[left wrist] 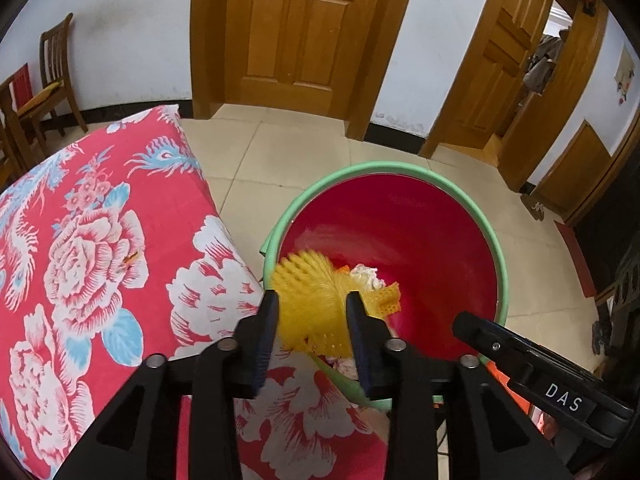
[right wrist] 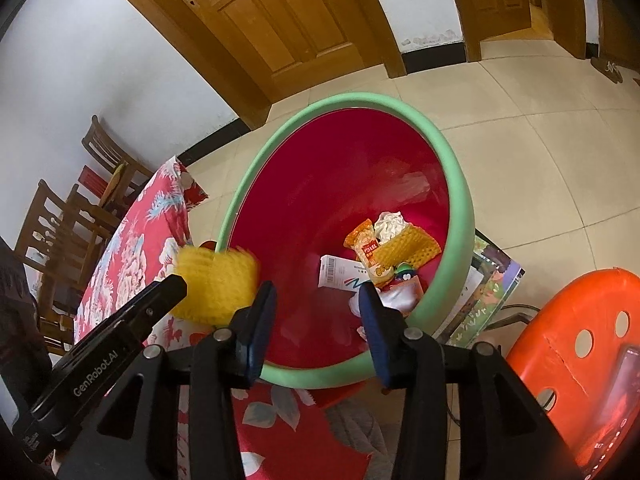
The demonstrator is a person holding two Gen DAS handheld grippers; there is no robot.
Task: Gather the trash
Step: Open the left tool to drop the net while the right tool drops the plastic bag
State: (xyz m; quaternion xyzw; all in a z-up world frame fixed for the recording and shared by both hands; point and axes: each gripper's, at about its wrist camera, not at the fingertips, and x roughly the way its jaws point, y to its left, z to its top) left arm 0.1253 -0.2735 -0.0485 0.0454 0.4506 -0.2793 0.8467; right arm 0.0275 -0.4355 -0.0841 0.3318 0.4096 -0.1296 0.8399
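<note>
On the left I see the counter (left wrist: 100, 240) under its red floral cloth, and I find no more trash on the part of it that shows. Next come my left tongs (left wrist: 310, 320), standing partly apart with the yellow foam fruit net (left wrist: 308, 300) between the pads. The net is blurred and looks loose there, so I judge that the pads are not pressing on it. It hangs at the near-left rim of the trash bin (left wrist: 400, 168), red inside with a green rim, which stands on the floor just beside the counter. From the right wrist view the net seems to be over the rim itself and not well inside, so I think it could fall outside. I expect this net to be very light, soft and springy. It squeezes flat under the pads and opens again when let go, and it can catch on a pad. I would hold it across the middle with a narrow grip. It is not fragile. In the bottom of the bin lie a crumpled tissue (right wrist: 390, 226), a snack wrapper (right wrist: 366, 248), a second foam net (right wrist: 412, 250) and a white carton (right wrist: 340, 274). My right tongs (right wrist: 316, 320) stand fairly wide above the bin and hold nothing. On the far right is an orange stool (right wrist: 580, 320).
</note>
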